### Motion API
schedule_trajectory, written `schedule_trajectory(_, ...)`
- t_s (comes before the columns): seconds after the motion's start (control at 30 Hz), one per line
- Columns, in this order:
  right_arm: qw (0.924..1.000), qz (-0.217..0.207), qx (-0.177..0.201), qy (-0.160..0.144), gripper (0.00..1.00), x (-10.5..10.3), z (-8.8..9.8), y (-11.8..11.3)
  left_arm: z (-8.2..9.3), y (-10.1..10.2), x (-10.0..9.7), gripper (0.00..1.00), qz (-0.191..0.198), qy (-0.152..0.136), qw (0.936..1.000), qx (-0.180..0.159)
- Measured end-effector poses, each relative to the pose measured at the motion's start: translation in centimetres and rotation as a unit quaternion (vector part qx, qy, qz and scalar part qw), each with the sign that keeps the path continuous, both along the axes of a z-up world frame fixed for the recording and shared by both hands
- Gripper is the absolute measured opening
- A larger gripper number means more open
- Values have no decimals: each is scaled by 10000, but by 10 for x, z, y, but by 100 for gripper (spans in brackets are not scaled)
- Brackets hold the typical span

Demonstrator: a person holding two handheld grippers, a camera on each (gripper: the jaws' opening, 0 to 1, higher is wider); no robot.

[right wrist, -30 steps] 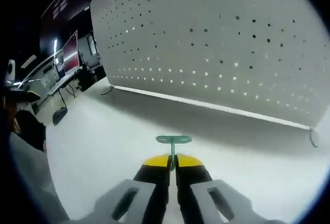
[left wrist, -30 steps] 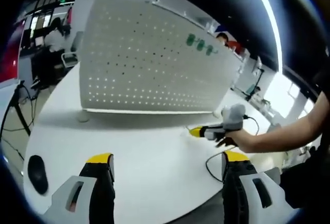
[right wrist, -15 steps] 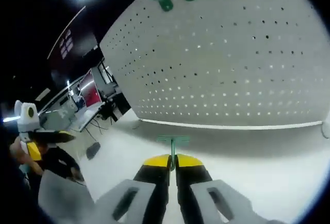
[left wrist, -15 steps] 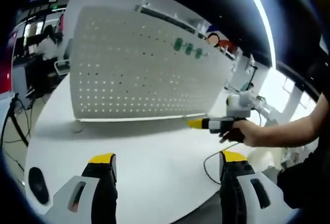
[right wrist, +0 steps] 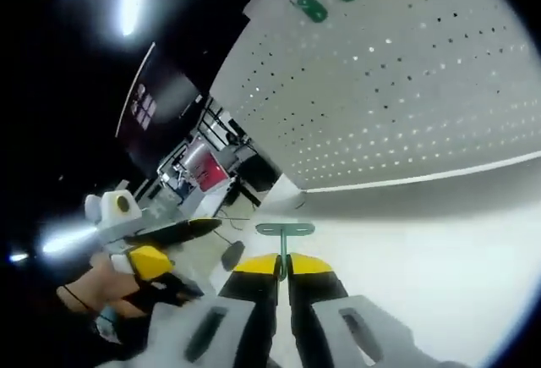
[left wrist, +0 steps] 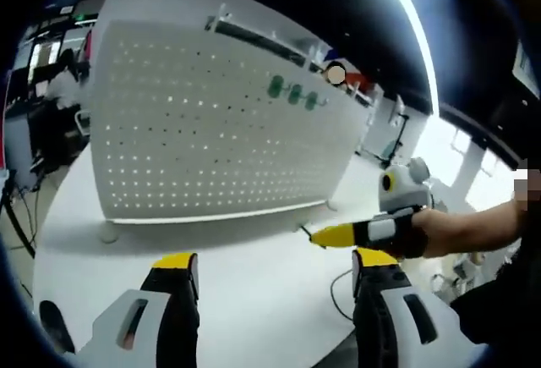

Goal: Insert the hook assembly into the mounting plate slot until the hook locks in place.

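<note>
Clamping the green hook (right wrist: 284, 231), the right gripper (right wrist: 283, 266) faces the pegboard (right wrist: 406, 89); the left gripper (left wrist: 270, 268) gapes apart.

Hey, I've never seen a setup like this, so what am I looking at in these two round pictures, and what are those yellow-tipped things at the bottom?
There is no robot here. A person holds a hand tool with two jaws in each hand, and each tool carries a fisheye camera looking forward along its jaws, hence the round pictures.

In the left gripper view, the left gripper has its yellow-tipped jaws wide apart, holding nothing. The other tool reaches in from the right, in the person's hand.

In the right gripper view, the right gripper has its jaws shut on a small green hook.

Ahead stands a white pegboard full of small holes, upright on a white table. Three green hooks already hang near its top edge.
</note>
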State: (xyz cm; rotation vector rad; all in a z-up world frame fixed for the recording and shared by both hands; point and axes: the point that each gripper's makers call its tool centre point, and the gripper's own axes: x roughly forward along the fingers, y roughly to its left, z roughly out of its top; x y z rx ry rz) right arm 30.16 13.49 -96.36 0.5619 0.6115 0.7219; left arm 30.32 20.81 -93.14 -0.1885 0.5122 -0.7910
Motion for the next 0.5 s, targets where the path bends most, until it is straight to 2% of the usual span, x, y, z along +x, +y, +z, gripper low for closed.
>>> schedule_trajectory(0.13, 9993, 170, 266, 205, 0, -12, 5, 13, 0, -8, 1, 61, -158, 20, 9998, -143)
schedule_trajectory(0.23, 9972, 230, 584, 414, 0, -19, 9, 21, 3, -15, -1, 52, -363, -91, 9991, -183)
schedule_trajectory(0.37, 9905, 174, 1086, 824, 0, -27, 13, 27, -1, -19, -10, 48, -504, -118, 9984, -207)
schedule_trajectory(0.5, 9856, 384, 1357, 938, 0, -35, 20, 35, 1, -18, -13, 43, -552, -203, 9978, -293)
